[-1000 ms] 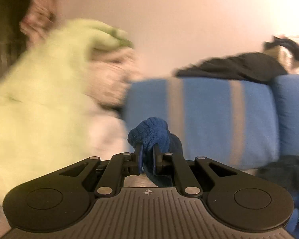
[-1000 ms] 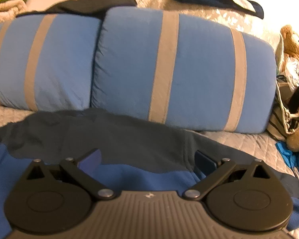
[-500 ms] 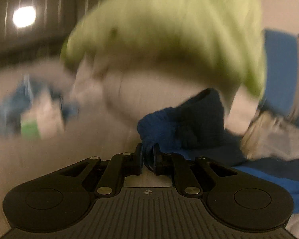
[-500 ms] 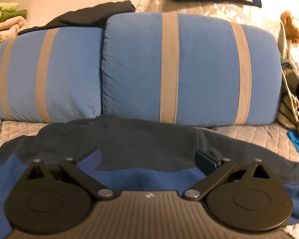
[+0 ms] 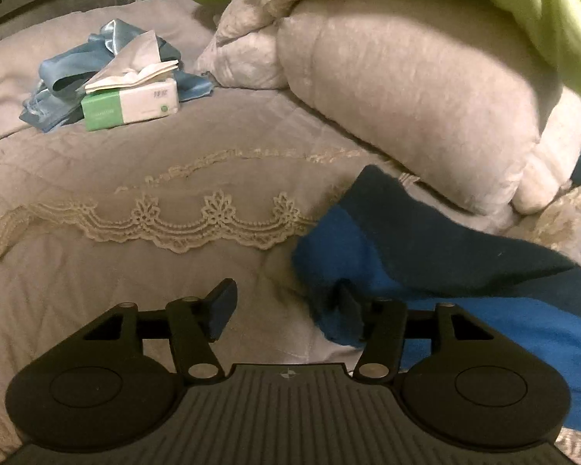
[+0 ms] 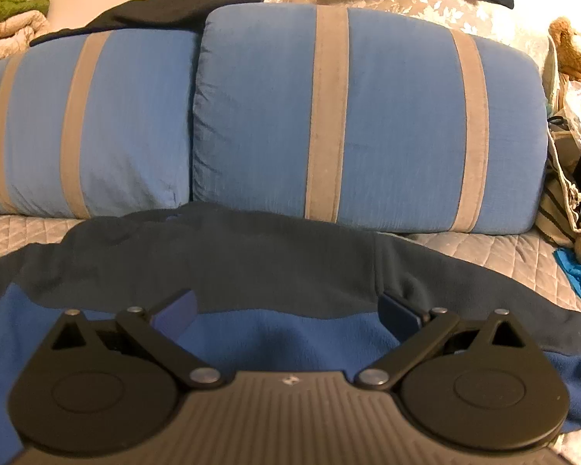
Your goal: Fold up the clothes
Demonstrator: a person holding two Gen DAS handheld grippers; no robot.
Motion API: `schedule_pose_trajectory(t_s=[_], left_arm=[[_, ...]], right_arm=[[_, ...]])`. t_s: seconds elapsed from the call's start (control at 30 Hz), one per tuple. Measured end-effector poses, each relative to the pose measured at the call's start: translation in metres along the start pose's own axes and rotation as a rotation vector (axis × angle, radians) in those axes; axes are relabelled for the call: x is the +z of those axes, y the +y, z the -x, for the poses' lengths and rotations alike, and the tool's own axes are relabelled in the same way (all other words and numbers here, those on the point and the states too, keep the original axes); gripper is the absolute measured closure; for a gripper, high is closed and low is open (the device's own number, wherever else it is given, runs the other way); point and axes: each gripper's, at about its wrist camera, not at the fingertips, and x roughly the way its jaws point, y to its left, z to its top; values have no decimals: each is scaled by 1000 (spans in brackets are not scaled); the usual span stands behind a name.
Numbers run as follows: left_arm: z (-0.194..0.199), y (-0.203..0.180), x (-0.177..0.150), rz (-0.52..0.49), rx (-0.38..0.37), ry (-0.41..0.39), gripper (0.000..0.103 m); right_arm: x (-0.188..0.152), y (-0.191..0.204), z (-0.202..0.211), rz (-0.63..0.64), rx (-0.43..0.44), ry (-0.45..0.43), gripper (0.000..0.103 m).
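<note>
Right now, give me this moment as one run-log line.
left tongs: just opened, open | blue-and-navy fleece garment: released, on quilted grey bedspread | right tongs: open over the garment

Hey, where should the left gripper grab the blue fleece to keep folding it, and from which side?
Take the fleece by the free end beside the left gripper, probably coming in low along the bedspread. That end lies loose on the bedspread with its rim exposed, and it already sits against one pad of the open jaws, which have just been opening with nothing clamped. The right gripper is open above the body.
</note>
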Motion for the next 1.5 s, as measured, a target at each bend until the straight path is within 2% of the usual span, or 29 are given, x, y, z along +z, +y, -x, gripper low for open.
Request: schedule_pose_trajectory(t_s=[0.1,0.2,0.3,0.57,0.7,0.8,0.9,1.07,1.2,1.23,1.27,1.3,1.37,1.43,1.5], left_arm=[[10,-1,5,31,-35,-18,44],[27,-8,12,55,-123,-30,41],[43,-28,15,27,-279,-10,38],[83,-114,-12,-174,-685,129,38],[89,-157,-38,-229,-861,258,38],[85,-185,-55,-216,-956,373,38],[78,-217,-69,-261,-1000,461,38],[69,-254,-87,-281,-1040,549,38],[73,-278,-100,-356,-1012,541,39],[75,-281,-102,-365,-1016,550,45],[77,-283,-105,-374,-1020,559,67],[79,-286,-107,-383,-1024,568,76],[87,-284,-110,-430,-1017,559,84],[95,-283,-112,-479,-1007,539,86],[100,-277,-109,-477,-993,538,86]], right_arm=[[0,0,0,-3,4,4,0],[0,-1,0,-9,6,6,0],[0,-1,-1,-11,5,11,0],[0,1,-3,3,-8,28,0],[0,1,-3,11,-6,32,0],[0,1,-4,12,-3,36,0],[0,2,-5,17,6,38,0],[-1,6,-6,35,23,39,0],[0,6,-8,35,27,50,0],[0,6,-9,33,28,55,0],[0,5,-10,31,28,60,0],[0,5,-10,29,28,66,0],[0,4,-11,22,31,69,0],[0,4,-11,17,36,74,0],[0,3,-12,14,43,78,0]])
